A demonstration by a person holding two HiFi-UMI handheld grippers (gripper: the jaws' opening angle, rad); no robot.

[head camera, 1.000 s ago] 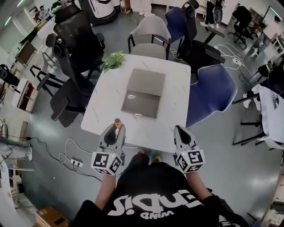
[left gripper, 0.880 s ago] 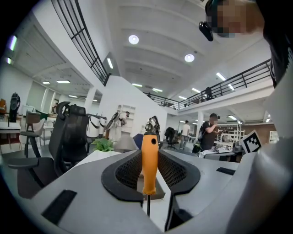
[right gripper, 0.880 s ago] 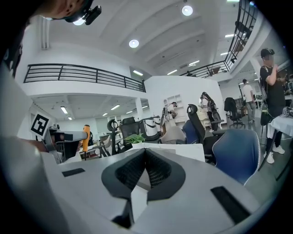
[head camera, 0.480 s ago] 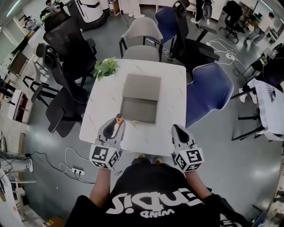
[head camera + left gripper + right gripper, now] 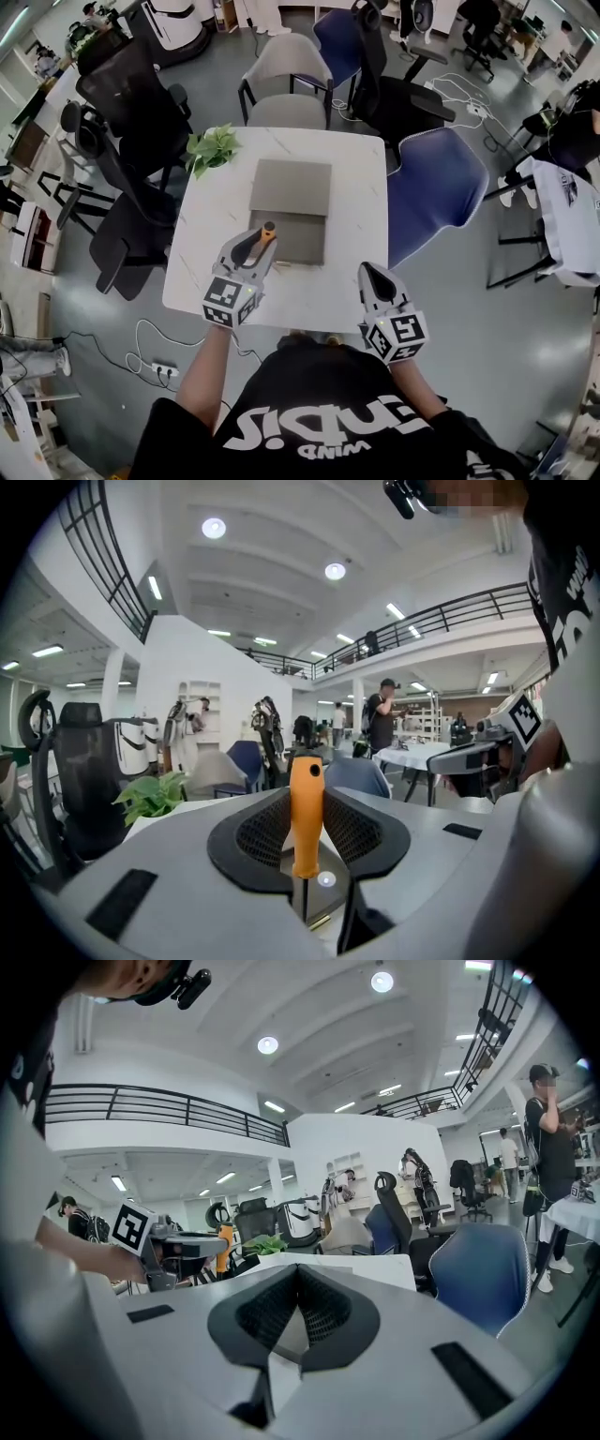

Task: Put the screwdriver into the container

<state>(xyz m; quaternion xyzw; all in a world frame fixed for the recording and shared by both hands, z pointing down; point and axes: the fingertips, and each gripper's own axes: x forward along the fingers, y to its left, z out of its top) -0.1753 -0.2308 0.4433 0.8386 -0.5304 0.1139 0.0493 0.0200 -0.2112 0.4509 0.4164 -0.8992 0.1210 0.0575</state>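
Head view: left tongs (image 5: 248, 246) clamp screwdriver (image 5: 268, 232), handle aimed at container (image 5: 291, 187) just beyond, mid surface (image 5: 361, 216); right tongs (image 5: 368, 275) closed, empty, farther off.

A big open-plan office with a lab feel: black mesh swivel chairs (image 5: 131, 94), blue padded chairs (image 5: 436, 183), a white marble-look table (image 5: 361, 220), a black-railed mezzanine (image 5: 441, 611).

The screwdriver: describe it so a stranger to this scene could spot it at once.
Find the white table bearing a flat grey container. Over the table's near half the left gripper holds the screwdriver: thin dark shaft, and the only orange handle there.
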